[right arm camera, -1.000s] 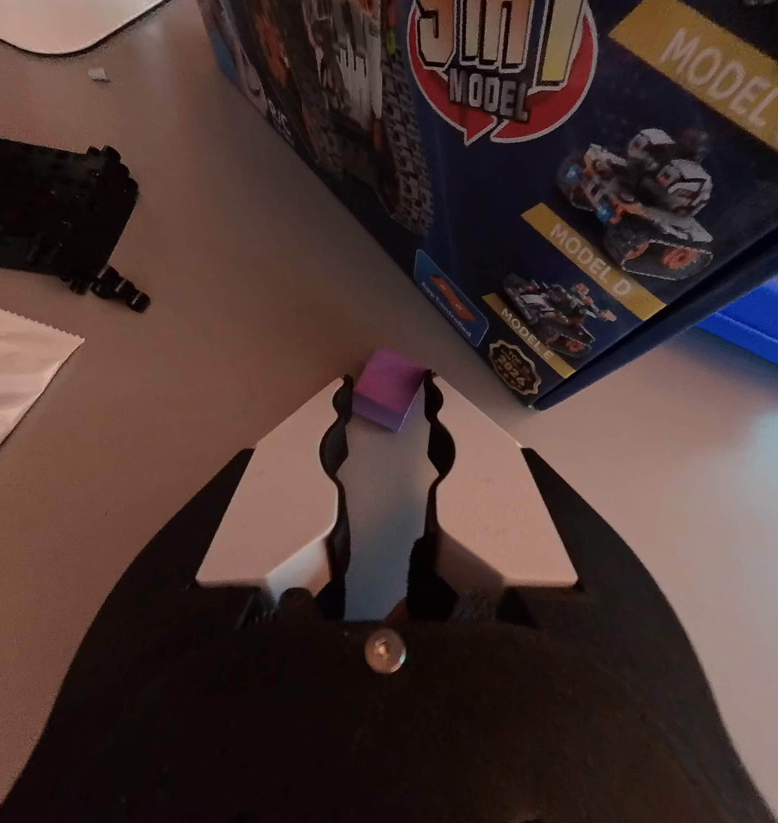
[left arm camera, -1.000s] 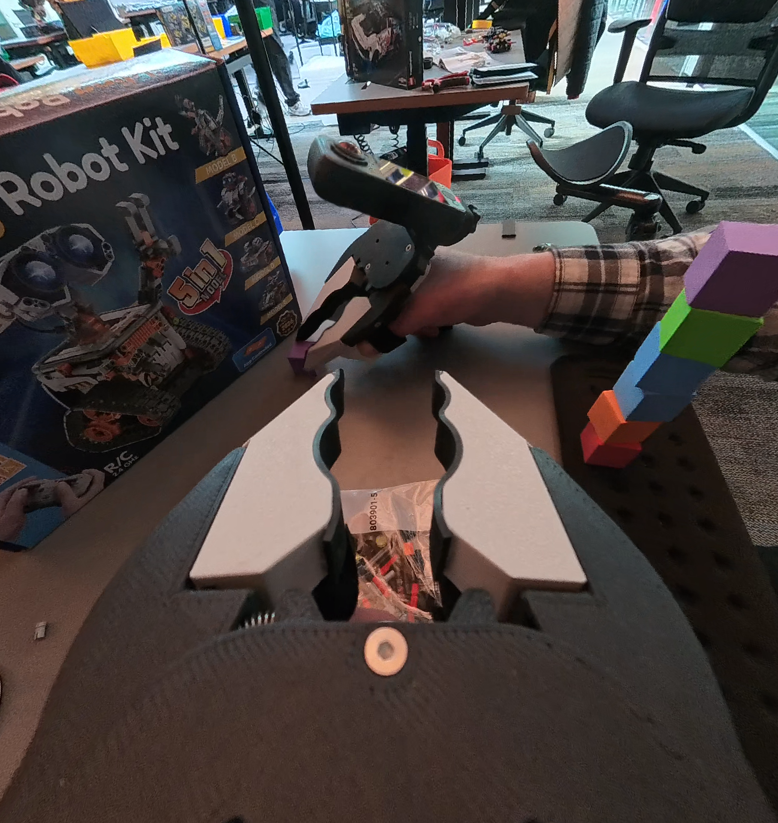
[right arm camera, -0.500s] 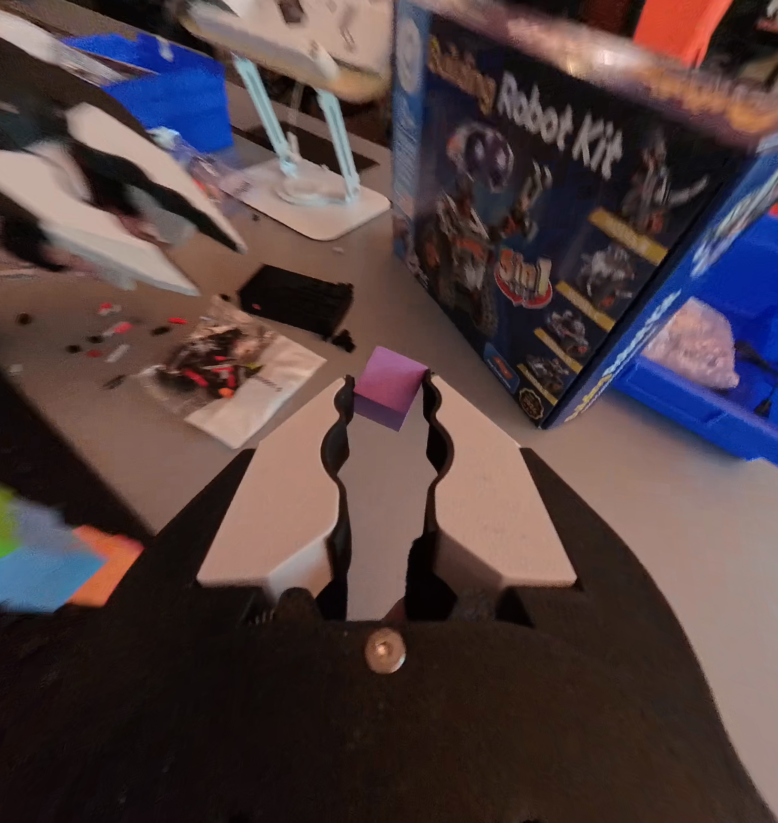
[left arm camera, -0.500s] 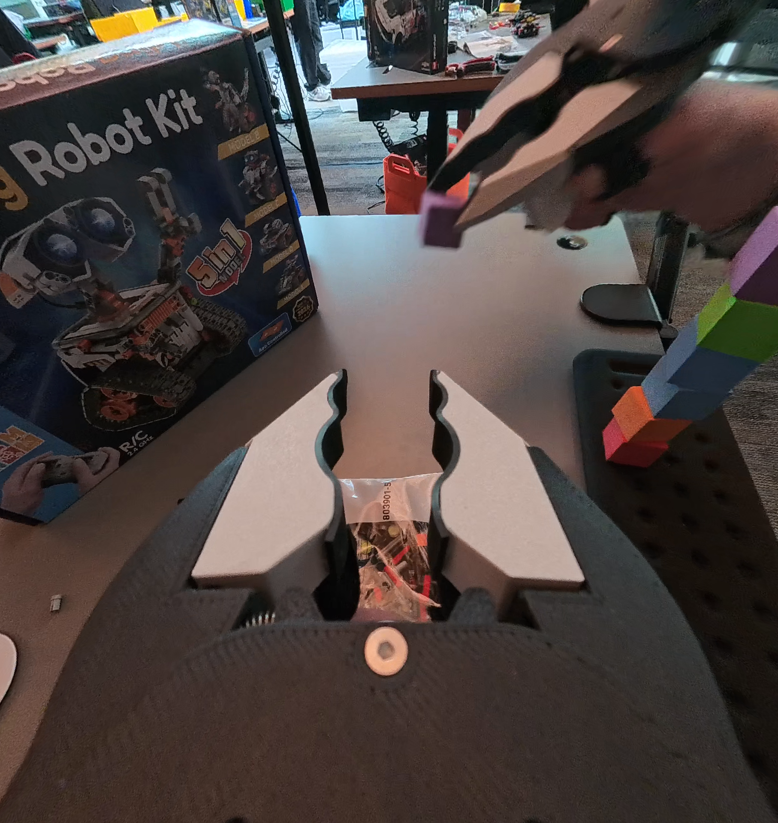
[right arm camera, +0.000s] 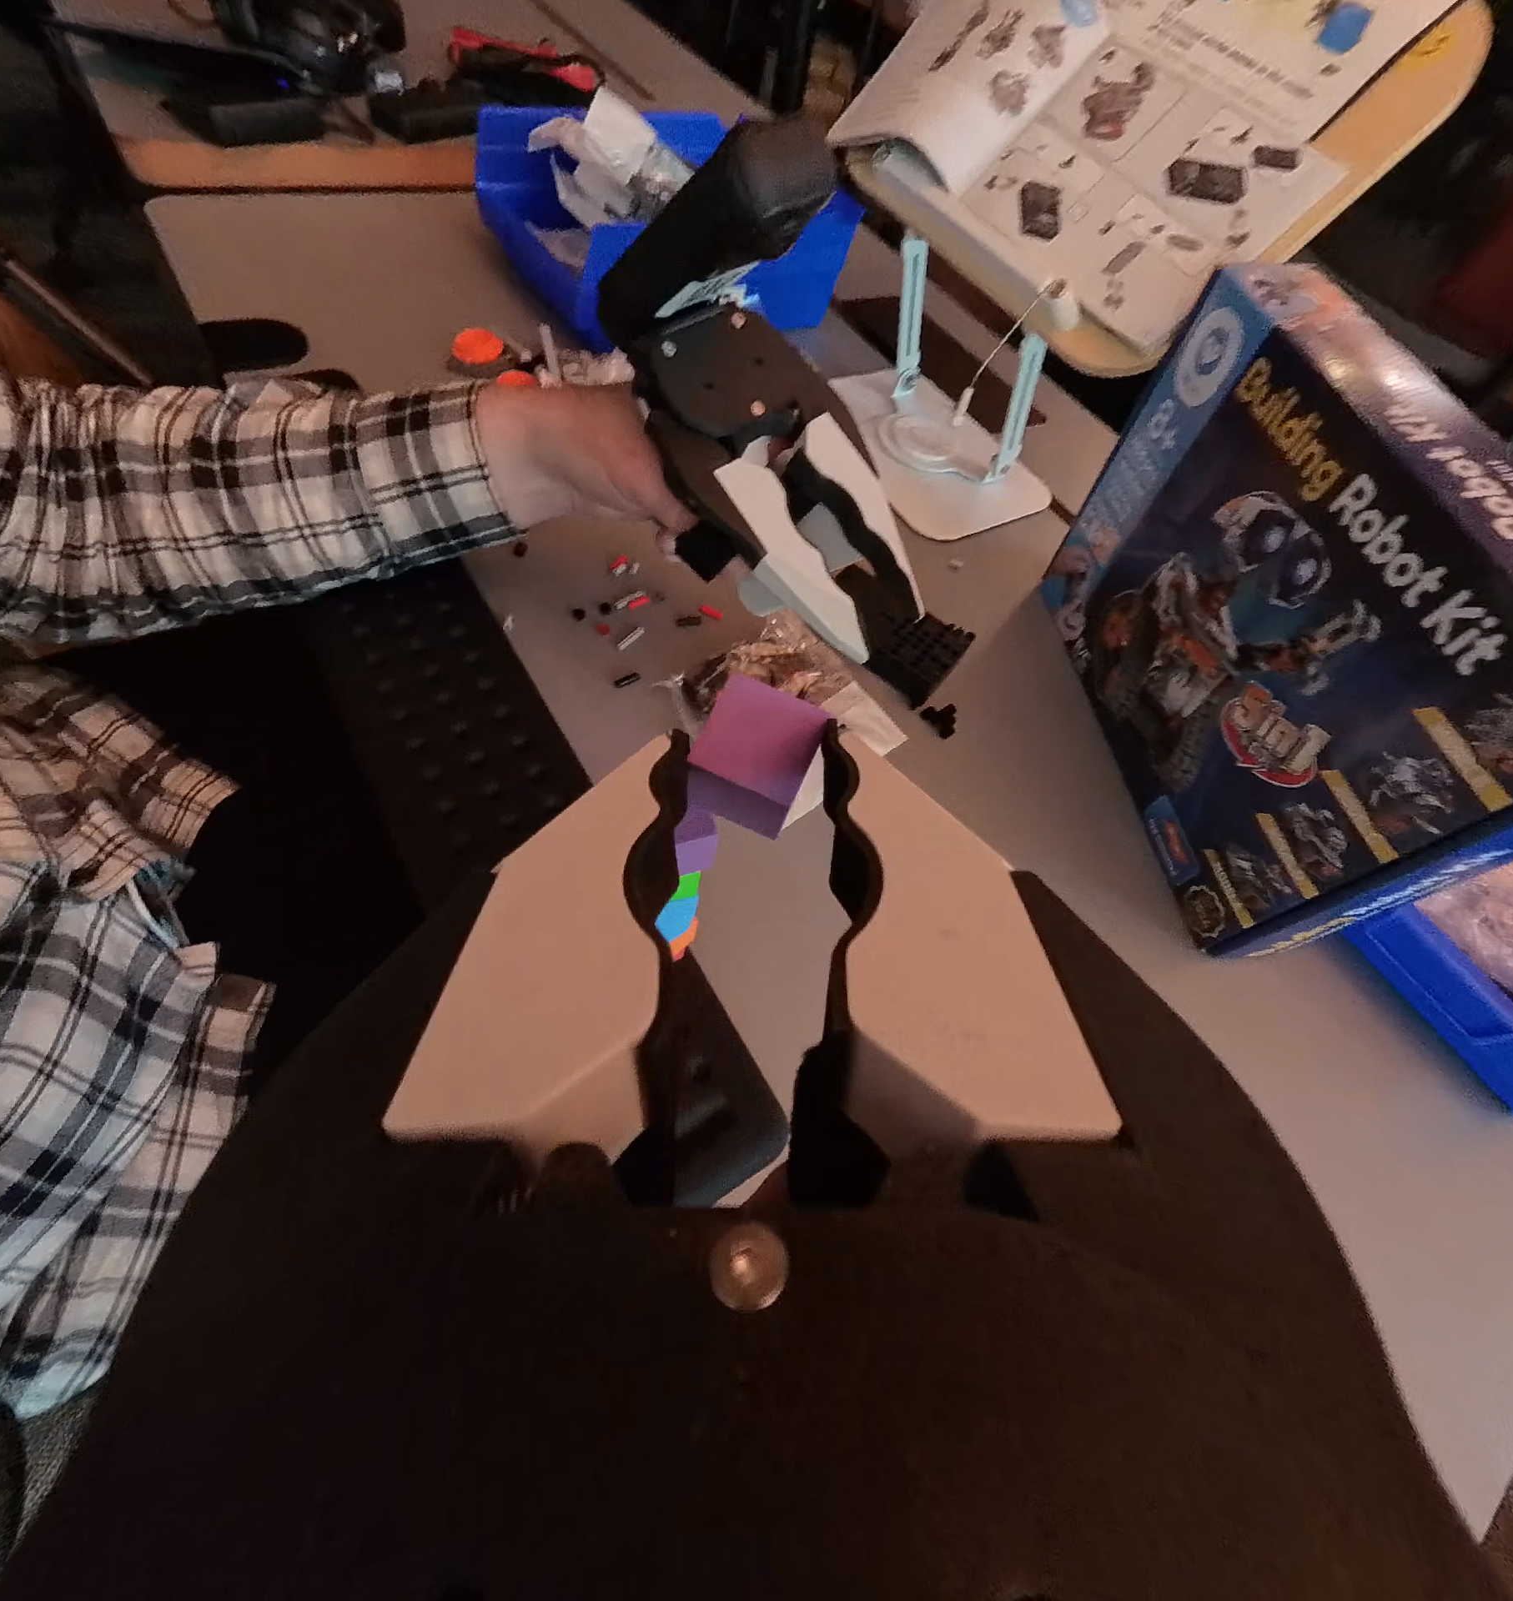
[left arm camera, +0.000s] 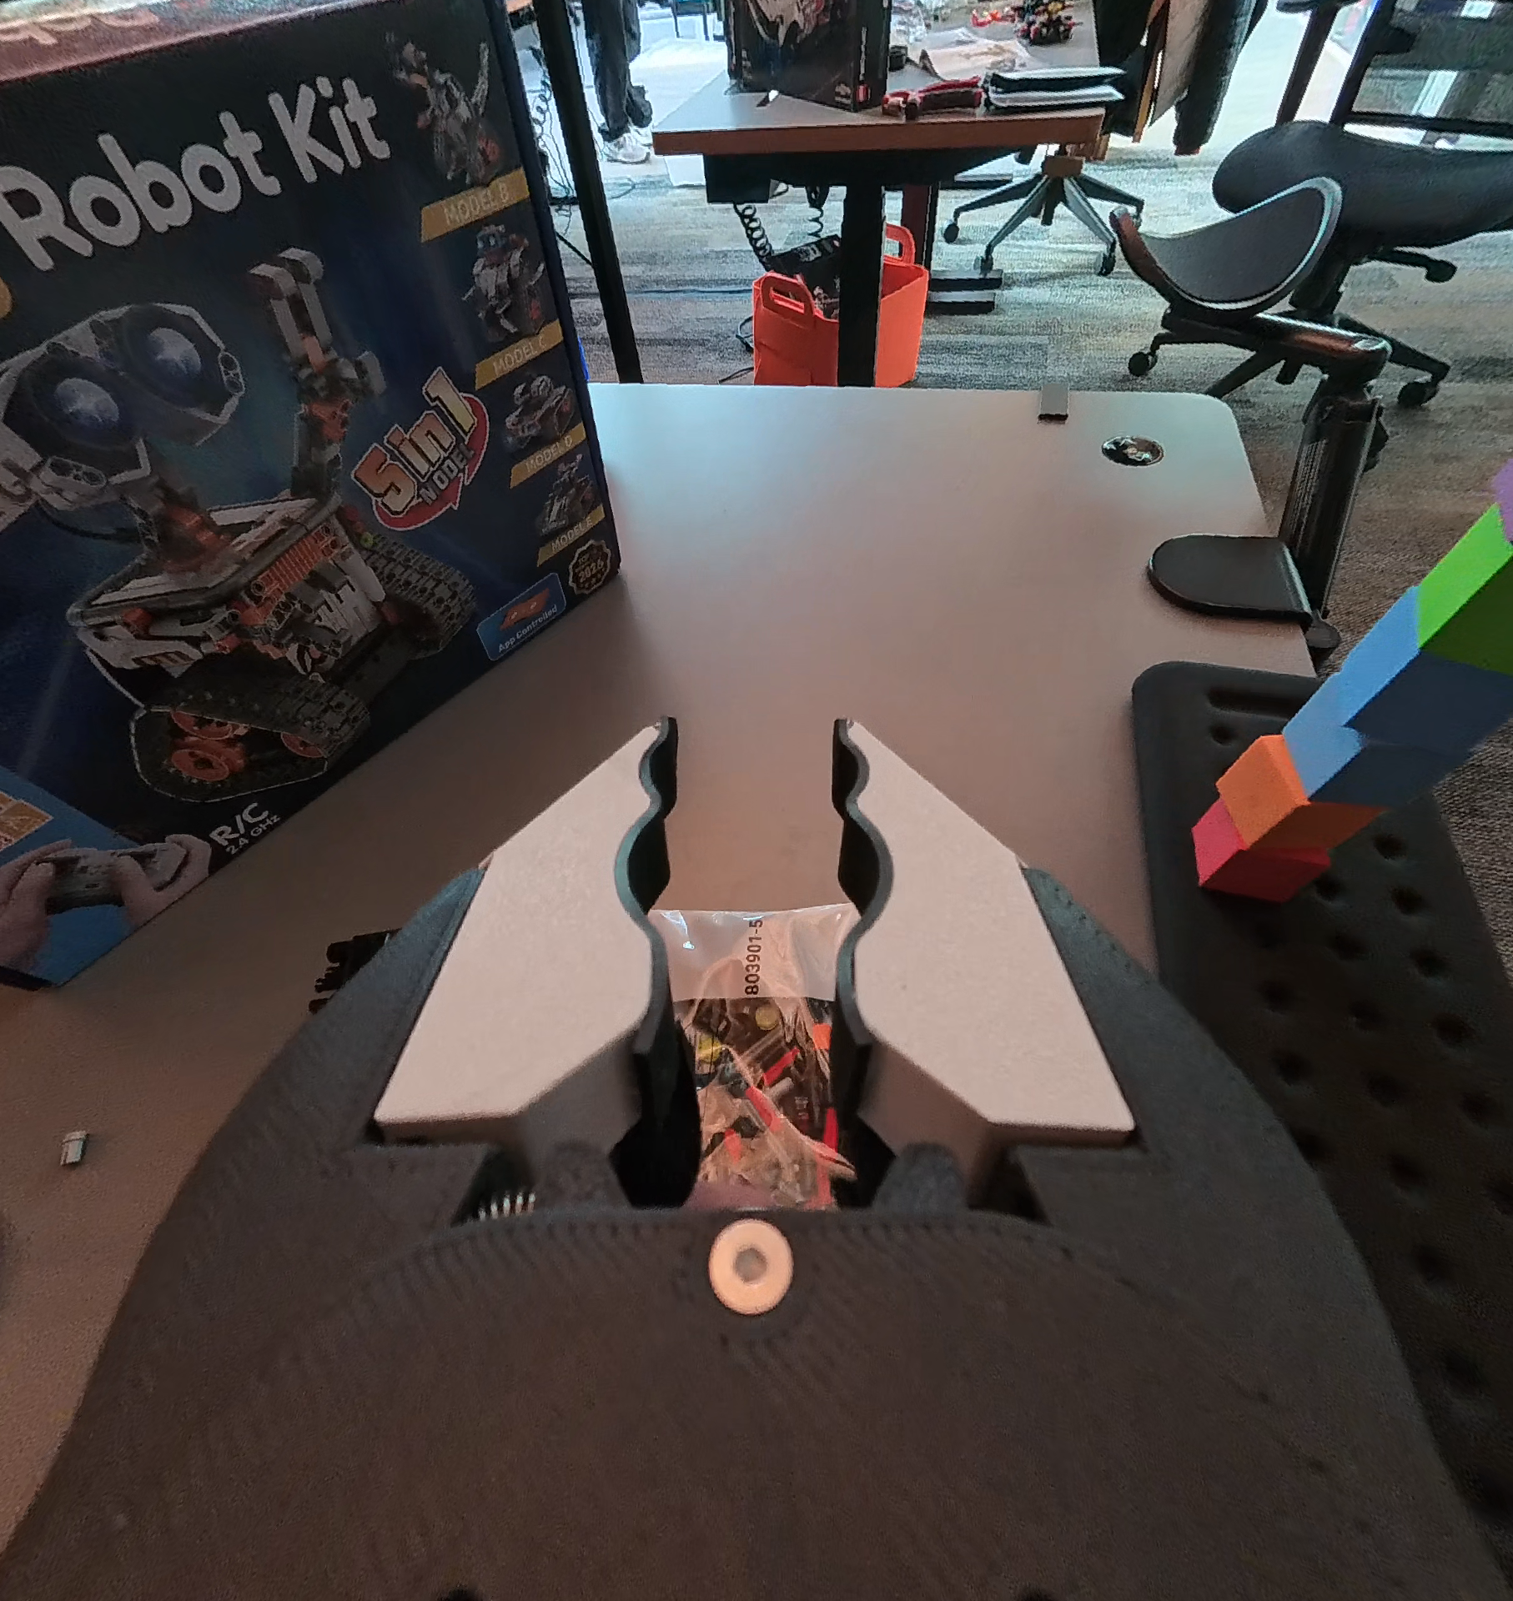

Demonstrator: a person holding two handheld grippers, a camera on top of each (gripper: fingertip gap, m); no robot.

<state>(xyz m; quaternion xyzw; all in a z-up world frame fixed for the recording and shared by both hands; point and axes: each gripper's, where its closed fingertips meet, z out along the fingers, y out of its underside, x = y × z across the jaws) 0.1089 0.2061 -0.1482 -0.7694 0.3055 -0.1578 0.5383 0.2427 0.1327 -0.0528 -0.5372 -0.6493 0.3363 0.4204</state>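
Right tongs now above block tower, clamping purple cube; left tongs agape, empty.

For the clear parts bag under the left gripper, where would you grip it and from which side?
Grip the bag at its flat white top strip, coming straight down from above with the open left gripper. It lies flat on the table, and its loose parts bulge lower down, so the empty strip looks thinnest and probably easiest to pinch.
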